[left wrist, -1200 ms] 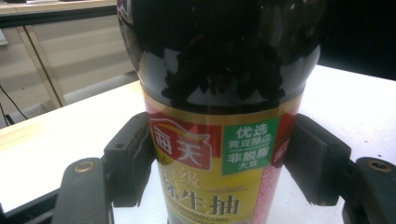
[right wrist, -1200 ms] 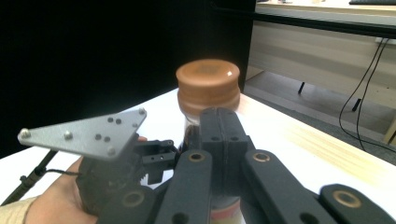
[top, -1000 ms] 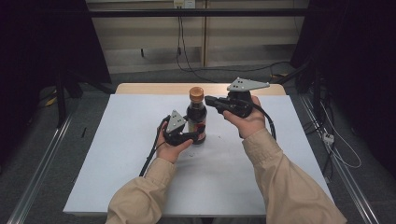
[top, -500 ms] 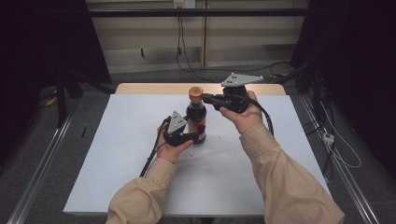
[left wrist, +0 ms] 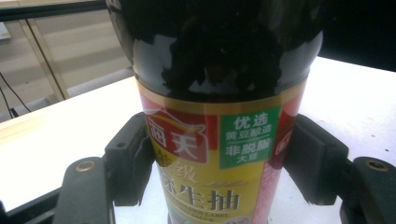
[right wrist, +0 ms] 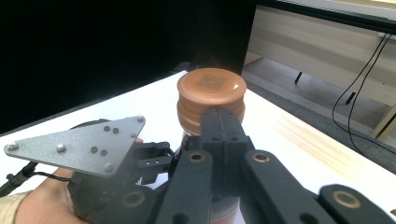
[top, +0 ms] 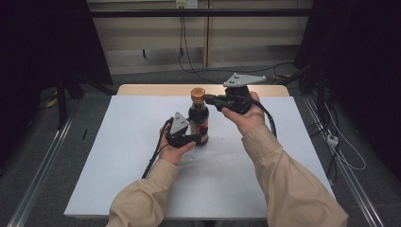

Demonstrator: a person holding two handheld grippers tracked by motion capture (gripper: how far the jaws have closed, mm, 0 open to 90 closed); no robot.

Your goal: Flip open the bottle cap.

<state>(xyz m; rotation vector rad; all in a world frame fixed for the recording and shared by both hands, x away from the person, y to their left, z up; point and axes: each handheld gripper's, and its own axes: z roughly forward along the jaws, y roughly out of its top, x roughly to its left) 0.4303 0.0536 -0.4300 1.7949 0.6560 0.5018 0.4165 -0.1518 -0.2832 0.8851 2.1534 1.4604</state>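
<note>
A dark soy sauce bottle (top: 198,120) with a brown cap (top: 197,93) stands upright on the white table (top: 118,156). My left gripper (top: 201,138) is shut on the bottle's lower body. In the left gripper view the two pads (left wrist: 133,154) press against either side of the yellow and red label (left wrist: 210,158). My right gripper (top: 210,99) is held level just right of the cap. In the right gripper view its jaws (right wrist: 219,122) are shut together, with their tips at the near side of the cap (right wrist: 211,88) and nothing between them.
The white sheet covers most of a wooden table whose bare strip (top: 156,90) shows at the far edge. Cables (top: 156,156) trail from both grippers over the table. Metal rails (top: 42,175) and floor cables lie beside the table.
My right gripper has shifted slightly left and up toward the cap. The left gripper and the bottle have stayed put.
</note>
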